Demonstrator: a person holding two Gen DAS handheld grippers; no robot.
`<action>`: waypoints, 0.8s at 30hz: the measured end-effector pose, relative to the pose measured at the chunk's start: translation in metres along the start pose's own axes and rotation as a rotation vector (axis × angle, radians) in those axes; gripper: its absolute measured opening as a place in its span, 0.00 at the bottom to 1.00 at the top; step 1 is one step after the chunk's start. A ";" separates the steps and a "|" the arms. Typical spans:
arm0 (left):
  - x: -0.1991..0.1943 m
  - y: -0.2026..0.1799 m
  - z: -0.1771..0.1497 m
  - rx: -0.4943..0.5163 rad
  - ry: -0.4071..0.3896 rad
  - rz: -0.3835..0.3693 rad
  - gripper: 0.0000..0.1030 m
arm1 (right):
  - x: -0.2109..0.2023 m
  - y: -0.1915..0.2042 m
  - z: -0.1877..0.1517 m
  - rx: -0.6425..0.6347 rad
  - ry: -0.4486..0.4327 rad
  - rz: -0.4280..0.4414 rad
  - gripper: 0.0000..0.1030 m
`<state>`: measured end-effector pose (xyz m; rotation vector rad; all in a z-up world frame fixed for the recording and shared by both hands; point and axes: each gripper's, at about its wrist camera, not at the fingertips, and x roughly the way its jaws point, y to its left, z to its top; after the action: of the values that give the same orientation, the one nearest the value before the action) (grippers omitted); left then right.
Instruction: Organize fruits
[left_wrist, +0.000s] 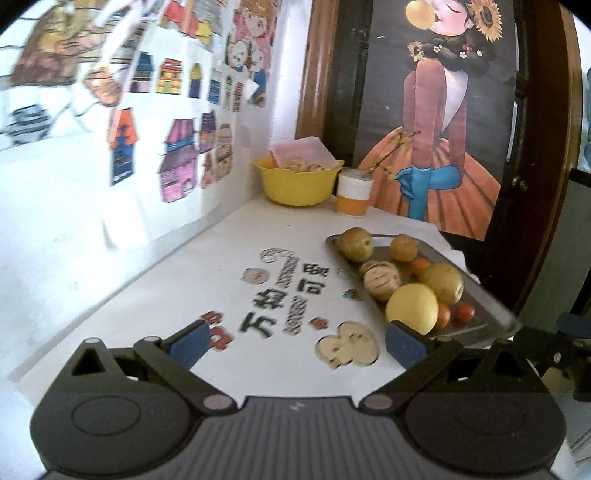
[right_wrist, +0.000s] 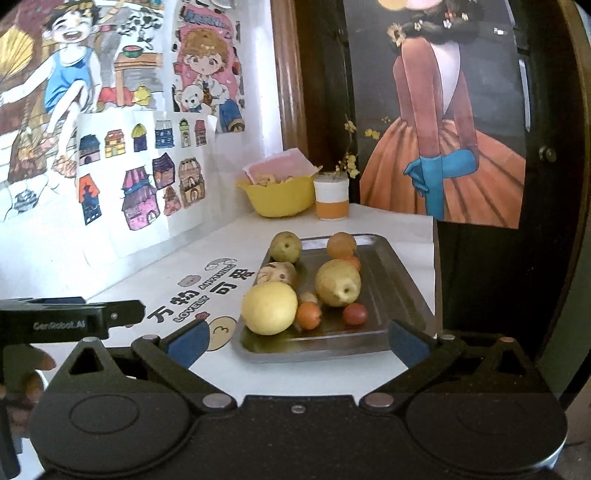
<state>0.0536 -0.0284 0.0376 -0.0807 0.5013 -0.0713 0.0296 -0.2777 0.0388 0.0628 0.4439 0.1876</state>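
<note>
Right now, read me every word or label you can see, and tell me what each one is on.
"GenRobot.AI": side of the left claw's body.
"万物可爱": printed on the white table cover.
"LOVELY": table cover, beside the characters.
A second small English word above it: too blurred to read.
Cartoon poster title: unreadable.

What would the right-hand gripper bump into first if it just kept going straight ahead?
Most likely the near rim of the grey metal tray, which lies straight ahead of the open right gripper. Passing above the rim, it would meet the large yellow round fruit or small orange fruit. Its height is hard to judge.
</note>
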 end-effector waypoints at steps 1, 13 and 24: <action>-0.004 0.003 -0.004 0.005 -0.005 0.001 1.00 | -0.002 0.003 -0.003 0.000 -0.006 -0.010 0.99; -0.024 0.020 -0.033 -0.007 -0.006 0.010 1.00 | -0.006 0.023 -0.031 -0.025 0.003 -0.033 0.99; -0.026 0.023 -0.033 -0.048 -0.005 -0.027 0.99 | -0.005 0.024 -0.032 -0.023 0.012 -0.027 0.99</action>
<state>0.0163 -0.0052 0.0187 -0.1344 0.4974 -0.0852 0.0075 -0.2544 0.0144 0.0329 0.4538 0.1664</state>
